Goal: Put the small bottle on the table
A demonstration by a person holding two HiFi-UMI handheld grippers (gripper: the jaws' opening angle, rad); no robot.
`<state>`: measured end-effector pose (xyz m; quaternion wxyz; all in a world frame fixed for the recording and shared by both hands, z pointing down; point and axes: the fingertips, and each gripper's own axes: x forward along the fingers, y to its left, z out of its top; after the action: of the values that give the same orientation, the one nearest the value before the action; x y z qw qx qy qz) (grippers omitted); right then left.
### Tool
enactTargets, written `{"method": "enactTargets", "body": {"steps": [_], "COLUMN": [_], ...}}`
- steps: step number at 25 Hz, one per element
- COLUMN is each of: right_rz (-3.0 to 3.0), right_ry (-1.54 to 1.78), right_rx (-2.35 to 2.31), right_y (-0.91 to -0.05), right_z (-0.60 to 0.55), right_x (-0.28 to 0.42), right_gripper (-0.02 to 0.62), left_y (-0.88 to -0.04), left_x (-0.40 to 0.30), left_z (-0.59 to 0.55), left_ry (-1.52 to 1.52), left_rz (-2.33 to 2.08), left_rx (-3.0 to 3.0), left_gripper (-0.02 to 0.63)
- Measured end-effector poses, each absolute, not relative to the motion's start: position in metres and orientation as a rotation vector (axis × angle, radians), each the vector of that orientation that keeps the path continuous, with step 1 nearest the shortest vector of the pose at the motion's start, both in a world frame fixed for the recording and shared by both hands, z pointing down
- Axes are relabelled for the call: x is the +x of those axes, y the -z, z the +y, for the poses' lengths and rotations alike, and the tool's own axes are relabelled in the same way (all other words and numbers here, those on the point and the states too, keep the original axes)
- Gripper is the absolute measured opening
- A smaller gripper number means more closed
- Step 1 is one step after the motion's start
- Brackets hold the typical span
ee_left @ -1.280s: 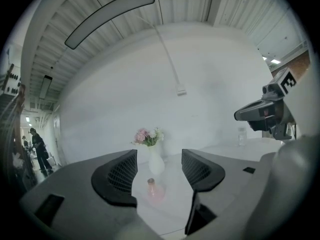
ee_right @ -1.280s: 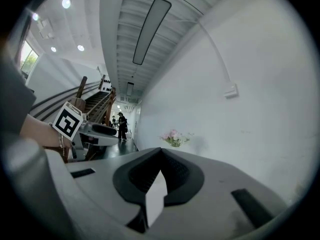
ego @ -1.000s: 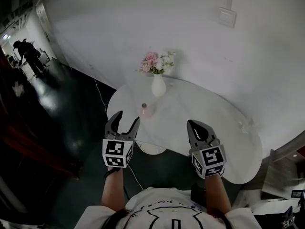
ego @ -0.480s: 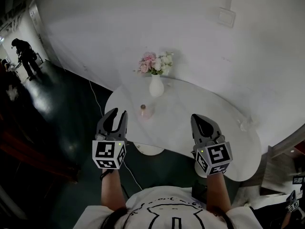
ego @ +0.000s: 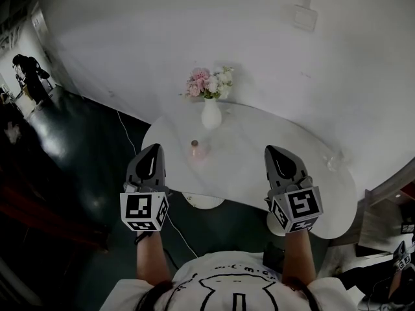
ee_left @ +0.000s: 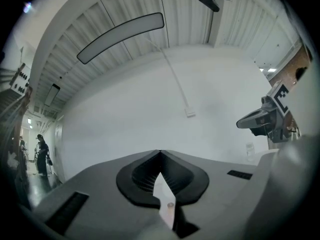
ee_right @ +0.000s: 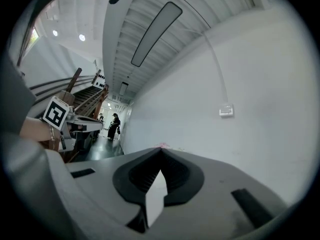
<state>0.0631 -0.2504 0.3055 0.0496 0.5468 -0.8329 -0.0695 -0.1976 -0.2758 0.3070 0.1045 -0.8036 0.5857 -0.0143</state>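
The small bottle (ego: 194,149) stood on the white worktop (ego: 259,141), just beyond and to the right of the left gripper (ego: 153,154), whose jaws were together on nothing, and well left of the right gripper (ego: 275,155), likewise closed and empty, neither touching it.

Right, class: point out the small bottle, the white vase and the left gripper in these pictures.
small bottle (ego: 196,151), head view, on its pinkish body under the cap.
white vase (ego: 211,116), head view, on its rounded belly.
left gripper (ego: 154,149), head view, where its shut jaw tips meet.
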Motion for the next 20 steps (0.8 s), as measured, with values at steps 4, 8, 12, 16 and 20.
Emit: {"method": "enactTargets", "body": {"steps": [4,8,12,16,20], "right_rz": [-2.527,-2.523,-2.523,-2.532,-2.538], "right_ry": [0.235,0.266,0.3,0.312,0.306], "right_rx": [1.692,1.725,1.757,1.78,1.786], "right_y": [-0.298,-0.29,-0.281,-0.273,-0.272], "right_z": [-0.251,-0.251,-0.247,-0.247,-0.247], "right_x": [0.063,0.061,0.062,0.065,0.068], "right_gripper": [-0.006,-0.006,-0.006,-0.006,-0.006], "left_y": [-0.299,-0.287,-0.278,-0.274,-0.274], "left_x": [-0.204,-0.208,-0.21,-0.211,-0.212], "left_z": [-0.272,-0.267,-0.263,-0.263,-0.264], "left_ry": [0.017,-0.035,-0.067,-0.087,-0.08], "left_rz": [1.724,1.716,1.702,1.696,1.702], "left_rx": [-2.349,-2.34,-2.329,-2.322,-2.312], "left_gripper": [0.005,0.005,0.005,0.005,0.005]}}
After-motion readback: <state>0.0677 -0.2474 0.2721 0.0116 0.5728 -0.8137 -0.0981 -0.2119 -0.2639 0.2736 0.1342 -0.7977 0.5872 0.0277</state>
